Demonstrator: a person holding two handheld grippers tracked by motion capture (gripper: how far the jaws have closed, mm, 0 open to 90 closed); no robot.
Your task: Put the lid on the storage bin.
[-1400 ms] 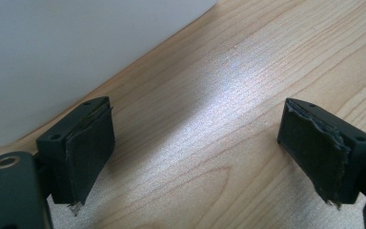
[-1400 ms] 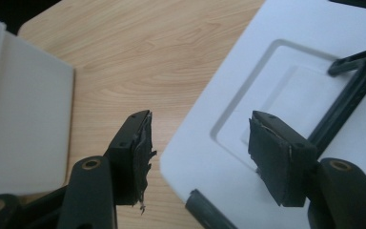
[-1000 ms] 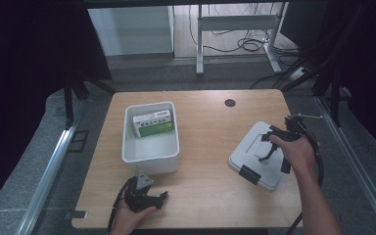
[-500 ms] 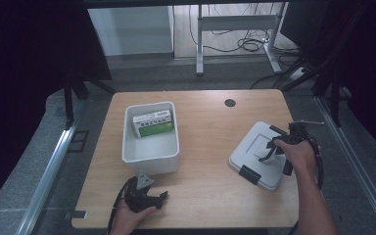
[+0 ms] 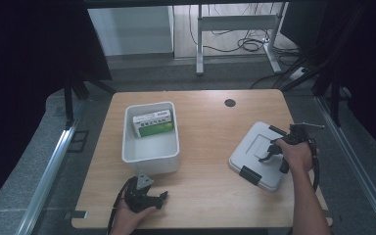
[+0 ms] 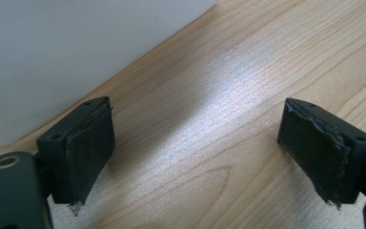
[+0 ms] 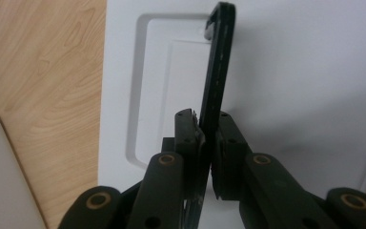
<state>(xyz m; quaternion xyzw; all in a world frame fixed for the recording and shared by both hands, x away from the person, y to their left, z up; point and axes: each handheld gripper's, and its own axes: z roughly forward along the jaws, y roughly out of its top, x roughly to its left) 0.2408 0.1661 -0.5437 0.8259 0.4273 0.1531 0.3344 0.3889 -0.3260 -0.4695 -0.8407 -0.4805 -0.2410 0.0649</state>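
While your right gripper [image 7: 209,129] has just been closing and its jaws now pinch the thin black handle [image 7: 217,62] standing up from the grey lid [image 5: 259,156], which lies flat on the tabletop [image 5: 210,127] at your right, keep that pinch square and low on the handle so it cannot twist. Lift straight up and level before carrying it toward the white bin [image 5: 151,154] holding the green-labelled box [image 5: 152,124]. Your left gripper [image 6: 195,143] rests with jaws open and empty beside the bin's near wall; leave it there, clear of the lid's path.
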